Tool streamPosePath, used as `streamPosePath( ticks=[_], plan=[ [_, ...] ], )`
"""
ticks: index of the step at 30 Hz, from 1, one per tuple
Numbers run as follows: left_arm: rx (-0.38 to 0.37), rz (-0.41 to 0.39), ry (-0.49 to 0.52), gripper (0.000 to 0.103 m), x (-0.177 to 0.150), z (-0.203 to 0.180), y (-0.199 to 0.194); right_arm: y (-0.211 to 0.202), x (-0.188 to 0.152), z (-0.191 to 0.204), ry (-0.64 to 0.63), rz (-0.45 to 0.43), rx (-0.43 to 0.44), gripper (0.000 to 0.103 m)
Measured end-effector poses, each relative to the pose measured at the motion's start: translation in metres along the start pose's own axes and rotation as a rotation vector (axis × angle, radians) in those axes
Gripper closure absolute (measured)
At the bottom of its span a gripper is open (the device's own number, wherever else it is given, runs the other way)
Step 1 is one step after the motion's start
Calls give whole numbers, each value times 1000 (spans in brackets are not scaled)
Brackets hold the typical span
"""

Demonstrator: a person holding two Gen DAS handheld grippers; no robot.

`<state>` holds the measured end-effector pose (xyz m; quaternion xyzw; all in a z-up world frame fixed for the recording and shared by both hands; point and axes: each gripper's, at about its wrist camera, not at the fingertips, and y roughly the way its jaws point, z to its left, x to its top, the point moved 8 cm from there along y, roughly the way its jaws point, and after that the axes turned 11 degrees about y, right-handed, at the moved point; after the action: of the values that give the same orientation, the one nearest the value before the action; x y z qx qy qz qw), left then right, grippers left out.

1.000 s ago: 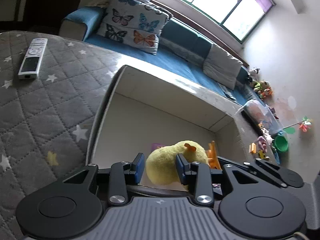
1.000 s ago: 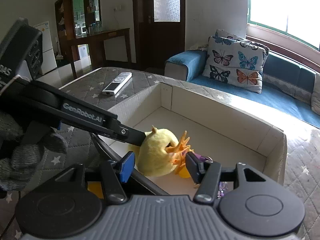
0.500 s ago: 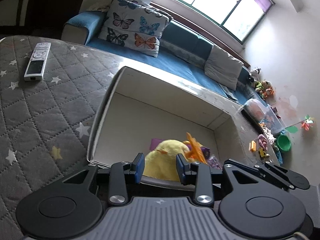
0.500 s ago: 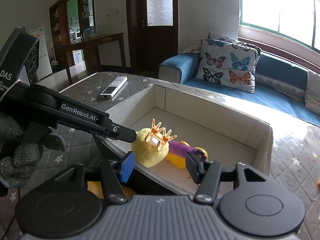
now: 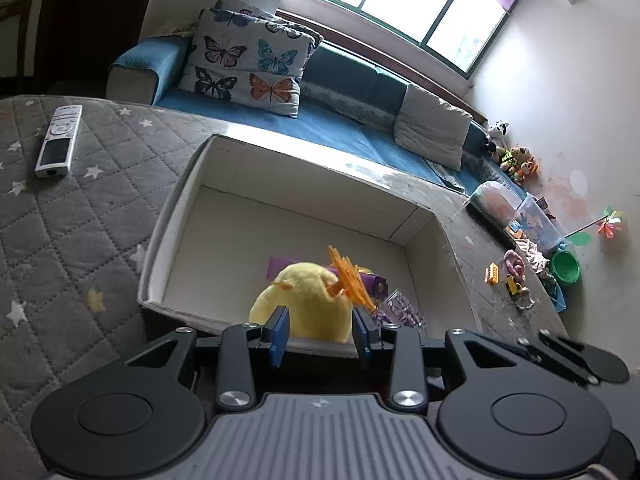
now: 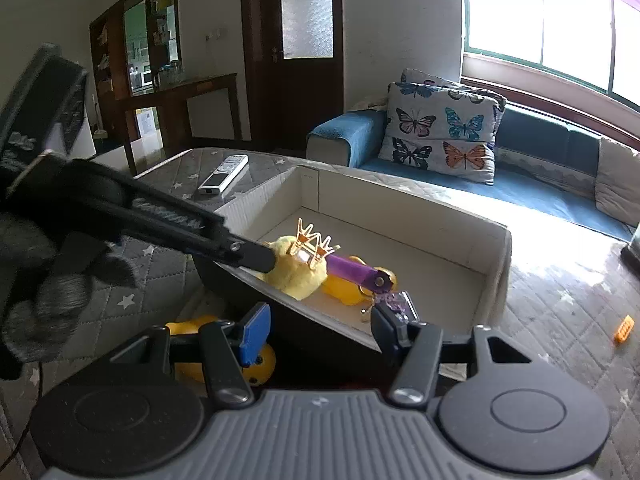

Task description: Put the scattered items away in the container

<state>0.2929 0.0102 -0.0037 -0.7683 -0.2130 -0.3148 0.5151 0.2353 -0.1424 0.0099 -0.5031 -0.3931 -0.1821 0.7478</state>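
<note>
A white open box (image 5: 240, 148) (image 6: 460, 216) stands on the grey quilted surface. A yellow plush duck (image 5: 300, 304) (image 6: 294, 270) lies inside it near the front wall, beside an orange crown clip (image 5: 346, 276) (image 6: 314, 240) and a purple strap (image 6: 352, 270). My left gripper (image 5: 320, 334) is open just outside the box's front wall, with the duck beyond its fingers. In the right wrist view its finger (image 6: 240, 250) reaches over the rim next to the duck. My right gripper (image 6: 320, 324) is open and empty, above a yellow toy (image 6: 256, 360) outside the box.
A white remote (image 5: 56, 140) (image 6: 224, 174) lies on the quilt left of the box. Small toys, among them an orange piece (image 5: 492, 272) (image 6: 624, 328), lie scattered to the right. A blue sofa with butterfly cushions (image 5: 248, 60) stands behind.
My left gripper let go of the duck, which now lies in the box, and drew back behind the front wall. My right gripper also drew back and up.
</note>
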Motion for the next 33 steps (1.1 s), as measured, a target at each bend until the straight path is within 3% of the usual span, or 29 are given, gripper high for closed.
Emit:
streamPosePath(
  ticks=[7, 19, 33],
  plan=[
    [-39, 38, 64, 67, -1, -21, 19, -12, -4, -14, 27, -15, -20, 46],
    [-82, 12, 106, 67, -2, -40, 6, -17, -16, -30, 54, -3, -45, 46],
    [-120, 29, 151, 66, -42, -64, -15, -22, -59, -35, 65, 54, -76, 46]
  ],
)
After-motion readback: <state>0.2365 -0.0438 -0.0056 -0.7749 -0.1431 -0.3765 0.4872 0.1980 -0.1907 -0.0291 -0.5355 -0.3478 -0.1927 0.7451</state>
